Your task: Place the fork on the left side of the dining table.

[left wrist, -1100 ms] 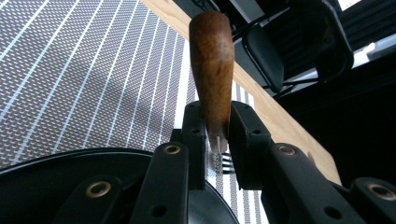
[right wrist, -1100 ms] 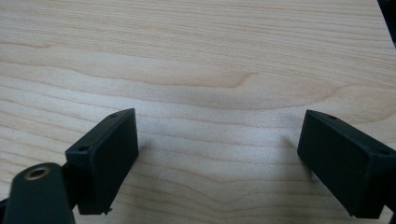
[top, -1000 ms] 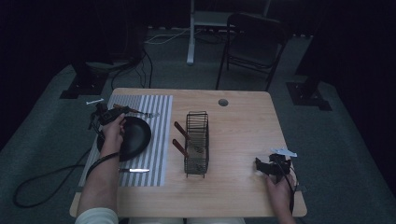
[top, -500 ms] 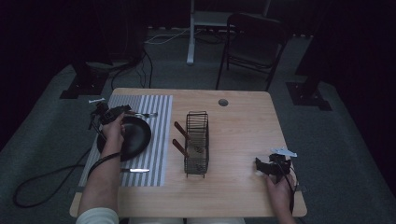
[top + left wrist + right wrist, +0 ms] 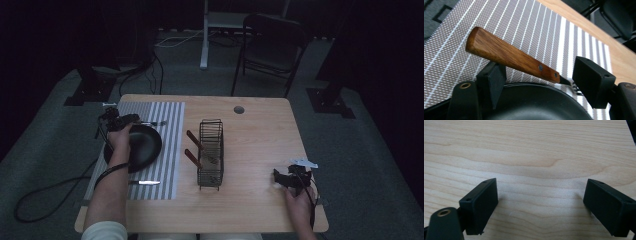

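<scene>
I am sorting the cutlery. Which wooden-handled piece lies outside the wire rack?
The fork beyond the black pan, between the left gripper jaws; the other two handles stick out of the rack.

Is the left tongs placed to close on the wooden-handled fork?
Probably yes: the left tongs stand open with the fork crossing the gap between the jaws, above the black plate; nothing blocks it.

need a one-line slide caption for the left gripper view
Open left gripper over a black plate, its jaws either side of a wooden-handled fork lying on a striped placemat.
</scene>
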Demonstrator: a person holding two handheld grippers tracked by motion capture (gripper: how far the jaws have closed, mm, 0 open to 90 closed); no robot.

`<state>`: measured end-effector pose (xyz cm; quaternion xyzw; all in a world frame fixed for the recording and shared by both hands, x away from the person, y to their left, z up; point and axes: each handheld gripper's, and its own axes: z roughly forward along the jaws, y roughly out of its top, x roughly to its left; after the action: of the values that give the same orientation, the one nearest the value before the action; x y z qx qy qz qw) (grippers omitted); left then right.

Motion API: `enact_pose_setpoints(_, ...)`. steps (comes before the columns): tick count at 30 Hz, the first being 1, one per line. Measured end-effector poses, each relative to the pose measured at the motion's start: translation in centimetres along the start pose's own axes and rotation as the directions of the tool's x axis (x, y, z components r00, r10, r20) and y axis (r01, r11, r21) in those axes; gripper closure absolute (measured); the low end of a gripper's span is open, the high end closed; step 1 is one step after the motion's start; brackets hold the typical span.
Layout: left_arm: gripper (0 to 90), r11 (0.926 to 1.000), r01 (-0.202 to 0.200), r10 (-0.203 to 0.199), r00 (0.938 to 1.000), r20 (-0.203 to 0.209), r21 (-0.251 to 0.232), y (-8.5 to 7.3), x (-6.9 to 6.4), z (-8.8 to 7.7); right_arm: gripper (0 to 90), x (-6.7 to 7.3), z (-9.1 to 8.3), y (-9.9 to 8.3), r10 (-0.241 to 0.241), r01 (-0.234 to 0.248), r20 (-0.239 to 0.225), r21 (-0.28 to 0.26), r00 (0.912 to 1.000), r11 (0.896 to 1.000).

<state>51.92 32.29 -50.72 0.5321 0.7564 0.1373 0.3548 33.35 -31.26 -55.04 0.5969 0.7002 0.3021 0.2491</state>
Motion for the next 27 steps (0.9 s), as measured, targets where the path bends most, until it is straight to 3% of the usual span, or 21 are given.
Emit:
enact_pose_setpoints(1,27.7,0.9994,-0.034,0.034,0.9991,-0.024,0.005,0.0,-0.1,0.1,12.0,0.0,0.0,0.0,0.0,0.0,0.0,0.0,1.0,1.0)
enact_pose_setpoints(3,25.5,0.9978,-0.065,0.066,0.9969,-0.043,0.013,-0.1,-0.2,0.3,12.0,0.0,0.0,0.0,0.0,0.0,0.0,0.0,1.0,1.0)
enact_pose_setpoints(5,19.7,0.9965,-0.082,0.082,0.9951,-0.055,0.015,-0.1,-0.3,0.5,12.0,0.0,0.0,0.0,0.0,0.0,0.0,0.0,1.0,1.0)
enact_pose_setpoints(9,19.7,0.9948,-0.1,0.101,0.9929,-0.064,0.019,-0.2,-0.4,0.5,12.0,0.0,0.0,0.0,0.0,0.0,0.0,0.0,1.0,1.0)
enact_pose_setpoints(18,19.7,0.991,-0.134,0.133,0.989,-0.064,0.0,-0.7,-0.7,-0.3,12.0,0.0,0.0,0.0,0.0,0.0,0.0,0.0,1.0,1.0)
enact_pose_setpoints(24,19.7,0.9864,-0.164,0.163,0.9862,-0.028,-0.011,-1.0,-1.2,-1.5,12.0,0.0,0.0,0.0,0.0,0.0,0.0,0.0,1.0,1.0)
enact_pose_setpoints(27,19.7,0.9836,-0.178,0.177,0.9836,-0.033,-0.027,-1.6,-1.6,-2.2,12.0,0.0,0.0,0.0,0.0,0.0,0.0,0.0,1.0,1.0)
